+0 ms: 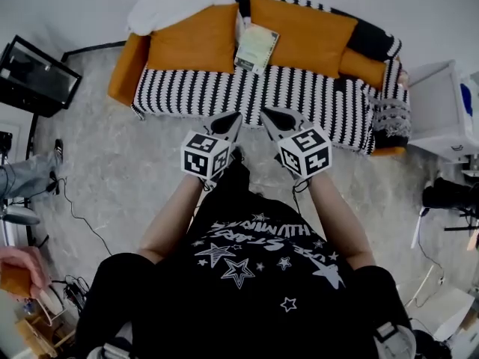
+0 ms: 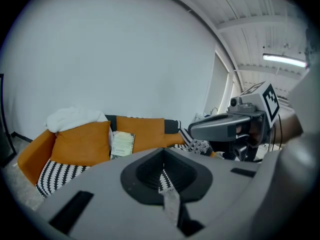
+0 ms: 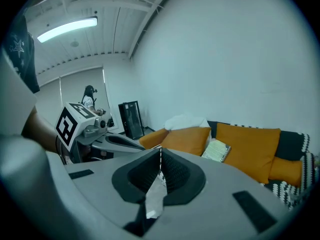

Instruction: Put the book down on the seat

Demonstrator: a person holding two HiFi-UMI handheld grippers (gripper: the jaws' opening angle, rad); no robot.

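Nearest in the head view, the person's forearms (image 1: 168, 219) reach toward 12 o'clock, a gripper in each hand. The left gripper (image 1: 229, 123) has its jaws pressed together with nothing between them; in its own view the two pads meet in a single seam. The right gripper (image 1: 275, 120) is the same, closed and empty. The two sit side by side, near each other but apart, above the grey floor (image 1: 135, 170) close to the front edge of the sofa (image 1: 123, 69).

Past them at 12 o'clock runs the striped seat (image 1: 224, 88). Further back the book (image 1: 257, 47) rests with its lower edge on the rear of the seat. It is tilted back into the gap between two orange cushions (image 1: 194, 40), pale cover facing out, well apart from both grippers. A white cloth (image 1: 176, 2) lies over the sofa's back at 11 o'clock, and a monitor (image 1: 37, 77) stands off at 9 o'clock.

The task looks essentially done: the book is on the seat and neither gripper holds it. It leans instead of lying flat, so if flat were wanted it would need another grasp. Otherwise nothing appears to be left.
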